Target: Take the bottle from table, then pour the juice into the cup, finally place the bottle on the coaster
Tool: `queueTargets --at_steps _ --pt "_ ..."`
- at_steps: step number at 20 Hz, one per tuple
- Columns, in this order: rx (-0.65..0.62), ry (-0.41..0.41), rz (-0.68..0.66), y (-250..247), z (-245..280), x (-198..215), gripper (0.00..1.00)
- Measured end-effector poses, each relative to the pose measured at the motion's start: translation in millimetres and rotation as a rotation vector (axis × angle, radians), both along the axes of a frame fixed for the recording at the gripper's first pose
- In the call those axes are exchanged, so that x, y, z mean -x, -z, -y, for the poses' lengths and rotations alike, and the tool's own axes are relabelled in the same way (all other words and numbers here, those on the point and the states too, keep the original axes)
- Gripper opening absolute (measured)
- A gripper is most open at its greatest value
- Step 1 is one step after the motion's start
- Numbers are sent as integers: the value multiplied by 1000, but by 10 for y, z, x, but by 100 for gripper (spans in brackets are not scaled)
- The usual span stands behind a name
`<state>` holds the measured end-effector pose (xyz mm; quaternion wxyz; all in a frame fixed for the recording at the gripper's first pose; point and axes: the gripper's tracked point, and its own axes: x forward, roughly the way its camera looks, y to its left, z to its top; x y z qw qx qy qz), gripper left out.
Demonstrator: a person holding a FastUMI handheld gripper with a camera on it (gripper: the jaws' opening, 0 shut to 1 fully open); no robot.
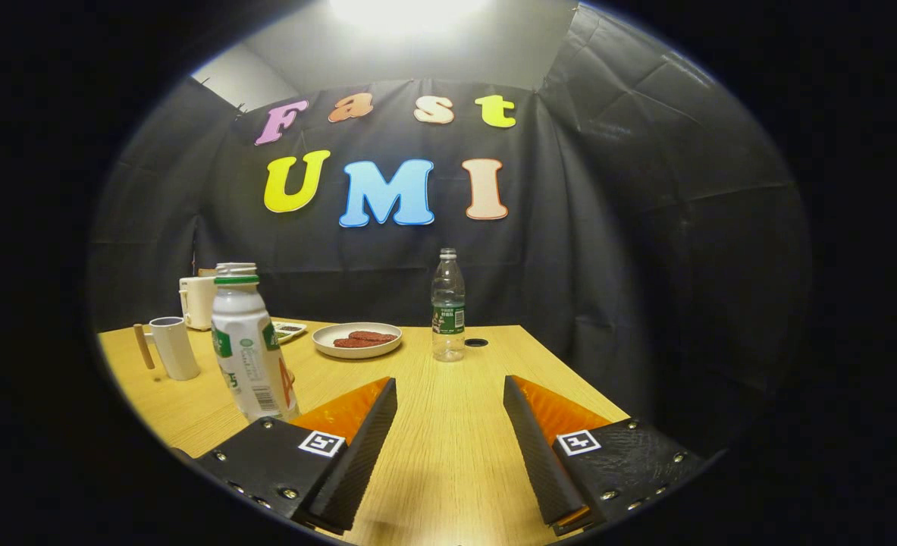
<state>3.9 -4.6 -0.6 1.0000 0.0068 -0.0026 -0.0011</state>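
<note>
The gripper hovers over a wooden table, fingers spread wide, grasping nothing. A white juice bottle stands just beside the left finger at ten o'clock. The white cup sits farther left, near the table's edge. Bare wood lies ahead toward a clear water bottle at twelve.

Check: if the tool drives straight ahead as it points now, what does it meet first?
Probably the clear water bottle, standing beyond the open tool, roughly on its line. Bare table lies between; depth is uncertain.
</note>
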Motion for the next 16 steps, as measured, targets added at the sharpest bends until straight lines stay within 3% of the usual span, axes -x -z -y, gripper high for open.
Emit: queueTargets --at_steps 8,16 --pt "37 19 -1 -52 30 71 86" --pt "77 95 126 -648 192 383 86"
